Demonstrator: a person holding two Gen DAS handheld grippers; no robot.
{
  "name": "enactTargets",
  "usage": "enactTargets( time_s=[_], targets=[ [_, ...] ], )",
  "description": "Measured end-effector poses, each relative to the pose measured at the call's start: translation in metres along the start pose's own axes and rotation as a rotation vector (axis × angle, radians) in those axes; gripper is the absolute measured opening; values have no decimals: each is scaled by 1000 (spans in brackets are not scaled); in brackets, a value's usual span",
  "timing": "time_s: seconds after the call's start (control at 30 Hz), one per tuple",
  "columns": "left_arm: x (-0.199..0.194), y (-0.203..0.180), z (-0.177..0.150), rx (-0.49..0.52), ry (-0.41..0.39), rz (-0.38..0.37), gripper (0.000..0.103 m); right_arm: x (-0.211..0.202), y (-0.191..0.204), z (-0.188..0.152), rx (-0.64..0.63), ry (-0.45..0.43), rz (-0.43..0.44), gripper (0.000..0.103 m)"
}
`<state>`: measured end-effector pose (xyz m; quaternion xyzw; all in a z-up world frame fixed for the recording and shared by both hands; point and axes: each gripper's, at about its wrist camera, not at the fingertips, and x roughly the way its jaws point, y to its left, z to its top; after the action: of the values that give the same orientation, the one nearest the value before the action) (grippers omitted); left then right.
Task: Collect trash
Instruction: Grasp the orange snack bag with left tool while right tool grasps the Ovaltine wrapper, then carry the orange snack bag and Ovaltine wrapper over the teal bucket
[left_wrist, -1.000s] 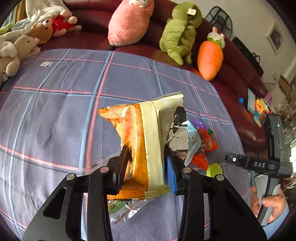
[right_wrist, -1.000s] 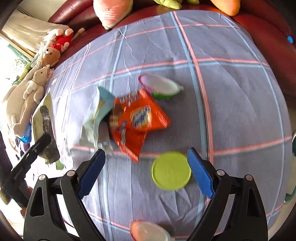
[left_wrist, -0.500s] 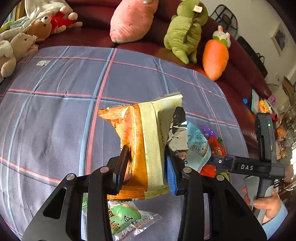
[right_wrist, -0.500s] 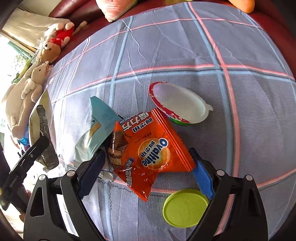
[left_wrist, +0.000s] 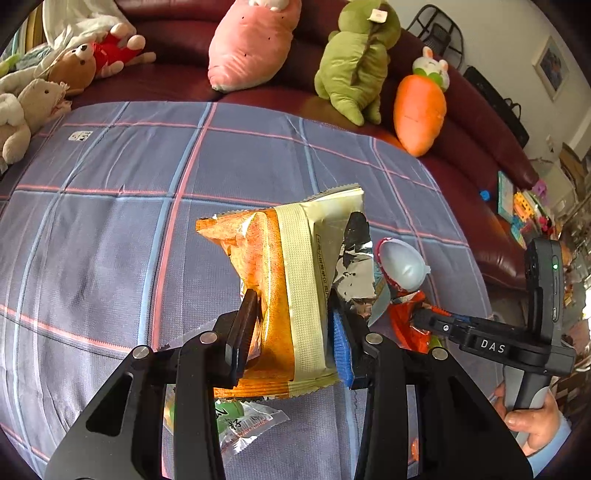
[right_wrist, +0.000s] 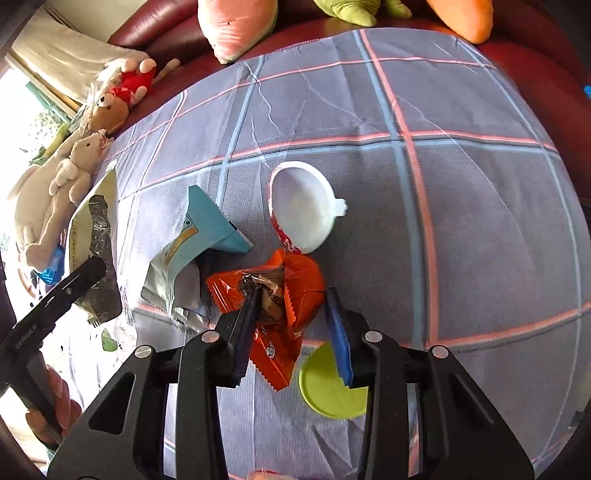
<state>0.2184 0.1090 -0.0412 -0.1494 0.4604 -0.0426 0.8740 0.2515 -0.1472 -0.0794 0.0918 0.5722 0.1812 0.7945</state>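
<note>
My left gripper (left_wrist: 291, 328) is shut on an orange and cream snack bag (left_wrist: 284, 280) and holds it above the plaid cloth; the bag also shows at the left in the right wrist view (right_wrist: 94, 236). My right gripper (right_wrist: 291, 317) has closed around a crumpled orange Ovaltine wrapper (right_wrist: 284, 295) on the cloth, jaws pressing its sides. A white cup with a red label (right_wrist: 304, 208), a light blue wrapper (right_wrist: 207, 229) and a green lid (right_wrist: 328, 391) lie around it. A clear green-print wrapper (left_wrist: 240, 417) lies under the left gripper.
The plaid cloth (left_wrist: 110, 221) covers the table. Plush toys line the dark red sofa behind: pink (left_wrist: 255, 40), green (left_wrist: 354, 59), carrot (left_wrist: 421, 107), bears (left_wrist: 33, 99). The right gripper's handle and hand (left_wrist: 524, 354) are at the right in the left wrist view.
My right gripper moved forward from the green lid over the orange wrapper and closed on it, crumpling it. My left gripper kept holding the snack bag.
</note>
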Motion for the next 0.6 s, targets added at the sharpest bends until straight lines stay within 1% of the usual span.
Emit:
enactTargets(
  time_s=[0.1, 0.33, 0.6],
  targets=[
    [-6, -13, -2, 22, -6, -6, 39, -18, -9, -6, 16, -27, 11, 34],
    [-8, -68, -15, 115, 10, -33, 39, -62, -39, -22, 70, -92, 10, 34],
    [7, -152, -35, 251, 54, -78, 39, -124, -106, -51, 165, -184, 5, 35]
  ],
)
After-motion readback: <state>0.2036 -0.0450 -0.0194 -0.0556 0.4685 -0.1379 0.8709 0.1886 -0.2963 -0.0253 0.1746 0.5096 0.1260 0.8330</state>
